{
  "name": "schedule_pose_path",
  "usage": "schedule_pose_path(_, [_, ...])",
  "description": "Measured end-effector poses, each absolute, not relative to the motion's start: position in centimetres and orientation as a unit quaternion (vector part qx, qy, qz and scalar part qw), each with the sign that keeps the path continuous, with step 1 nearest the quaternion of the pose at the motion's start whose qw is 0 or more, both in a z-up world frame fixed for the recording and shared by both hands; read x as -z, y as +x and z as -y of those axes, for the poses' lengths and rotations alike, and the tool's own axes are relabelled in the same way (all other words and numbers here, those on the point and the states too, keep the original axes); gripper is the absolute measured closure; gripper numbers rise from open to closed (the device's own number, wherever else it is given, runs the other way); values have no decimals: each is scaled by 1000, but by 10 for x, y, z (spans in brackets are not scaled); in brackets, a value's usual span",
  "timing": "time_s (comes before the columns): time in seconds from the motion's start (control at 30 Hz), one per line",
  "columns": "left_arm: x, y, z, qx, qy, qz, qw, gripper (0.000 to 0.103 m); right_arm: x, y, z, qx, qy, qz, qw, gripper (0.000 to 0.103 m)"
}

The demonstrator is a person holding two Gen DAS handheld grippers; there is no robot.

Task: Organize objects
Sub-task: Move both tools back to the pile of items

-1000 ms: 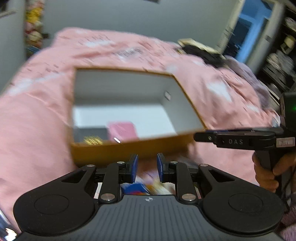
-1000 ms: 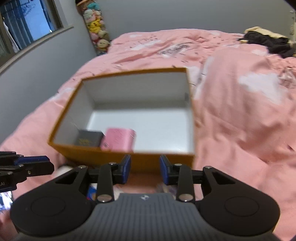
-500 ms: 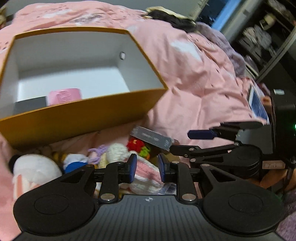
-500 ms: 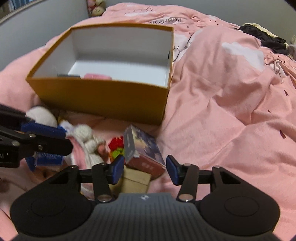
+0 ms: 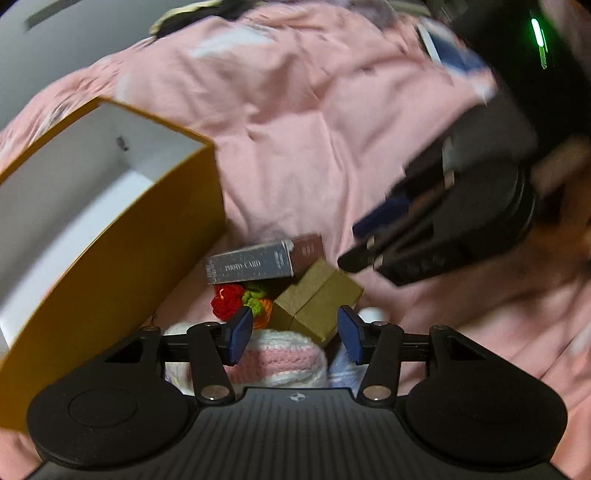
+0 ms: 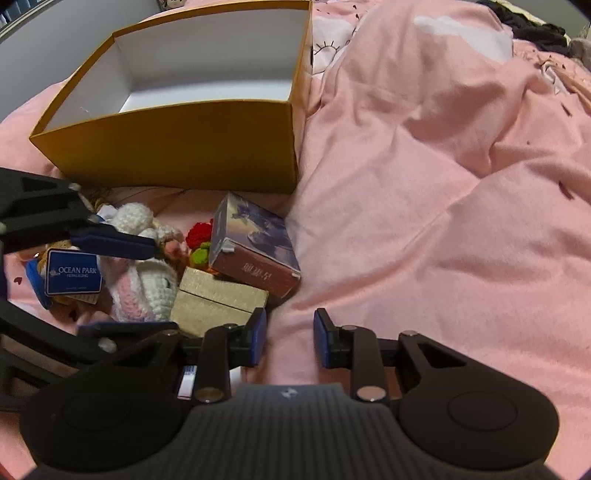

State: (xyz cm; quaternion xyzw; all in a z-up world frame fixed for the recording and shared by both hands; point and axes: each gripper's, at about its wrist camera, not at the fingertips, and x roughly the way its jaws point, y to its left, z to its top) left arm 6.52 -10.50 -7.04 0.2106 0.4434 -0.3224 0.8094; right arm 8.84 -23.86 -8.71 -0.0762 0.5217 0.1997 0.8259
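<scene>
A pile of small things lies on the pink bedspread in front of an orange box [image 6: 177,144] with white insides [image 5: 92,236]. The pile holds a gold box [image 6: 218,299] [image 5: 317,299], a photo-card box [image 6: 255,247] [image 5: 258,262], a red and green crochet piece [image 5: 236,301] [image 6: 197,243], a pink and white crochet toy [image 6: 144,280] [image 5: 280,360] and a blue Ocean Park tag [image 6: 73,272]. My left gripper [image 5: 293,334] is open just above the gold box. My right gripper [image 6: 290,341] is open and empty beside the gold box, over bare bedspread.
The pink bedspread [image 6: 424,184] rises in folds to the right of the box. Dark clothing [image 6: 532,26] lies at the far right of the bed. The right gripper's body [image 5: 461,221] hangs close on the right in the left wrist view.
Both grippers have dropped from over the orange box to the pile in front of it. The left jaws have opened wider. The right gripper has shifted right of the photo-card box.
</scene>
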Motion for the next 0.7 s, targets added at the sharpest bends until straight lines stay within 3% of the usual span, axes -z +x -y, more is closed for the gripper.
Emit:
schedule_pose_path(0.07, [80,65,110,329,242,-443,798,39,89,89,238,-202,-75,-525,823,72])
schedule_pose_path(0.3, [100,66,124,345,292,-441,775,36,95,93,240,-202,-58,-531,821,72])
schedule_pose_path(0.7, [104,69,127,342,248,-443,791,38,95,91,239,-195,-56,-527,826,74])
